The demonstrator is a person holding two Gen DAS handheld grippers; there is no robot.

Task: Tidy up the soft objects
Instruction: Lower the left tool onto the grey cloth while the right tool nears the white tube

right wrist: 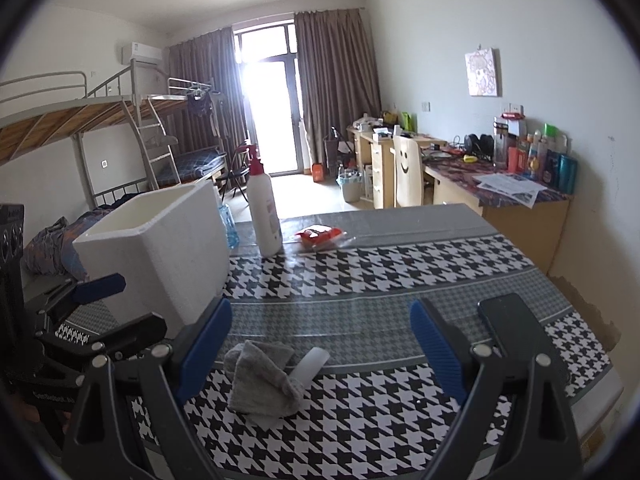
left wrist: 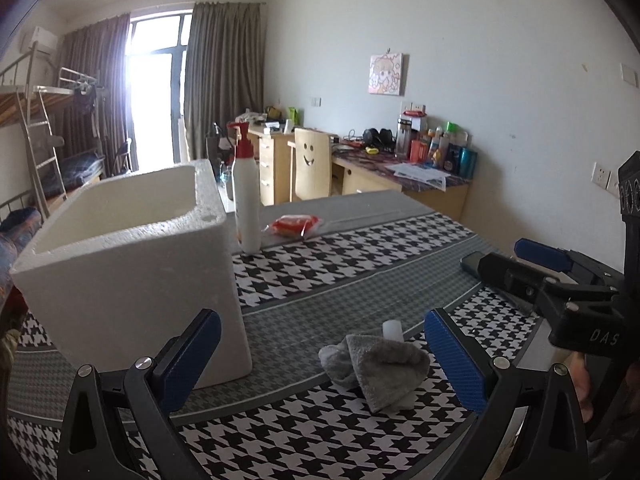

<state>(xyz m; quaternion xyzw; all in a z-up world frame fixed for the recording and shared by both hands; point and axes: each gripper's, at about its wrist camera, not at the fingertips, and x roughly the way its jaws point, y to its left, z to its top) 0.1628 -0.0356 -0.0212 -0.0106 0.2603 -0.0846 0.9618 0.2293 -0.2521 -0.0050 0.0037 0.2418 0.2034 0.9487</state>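
My left tool (left wrist: pixel 322 360) and right tool (right wrist: pixel 320 354) both gape wide and hold nothing. The grey cloth (left wrist: pixel 376 366) lies crumpled on the houndstooth tabletop (left wrist: pixel 360 272), over a small white tube (right wrist: pixel 310 364). The white foam box (left wrist: pixel 132 272) stands just left of it; a pump bottle (left wrist: pixel 246 204) and red packet (left wrist: pixel 296 226) sit farther back. A dark phone (right wrist: pixel 510 320) lies to the right.

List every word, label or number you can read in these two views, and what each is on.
"DAS": on the right gripper, cut off at the frame edge.
Small white lettering on the left gripper: too blurred to read.
Pump bottle label, desk bottles, wall picture: too small to read.
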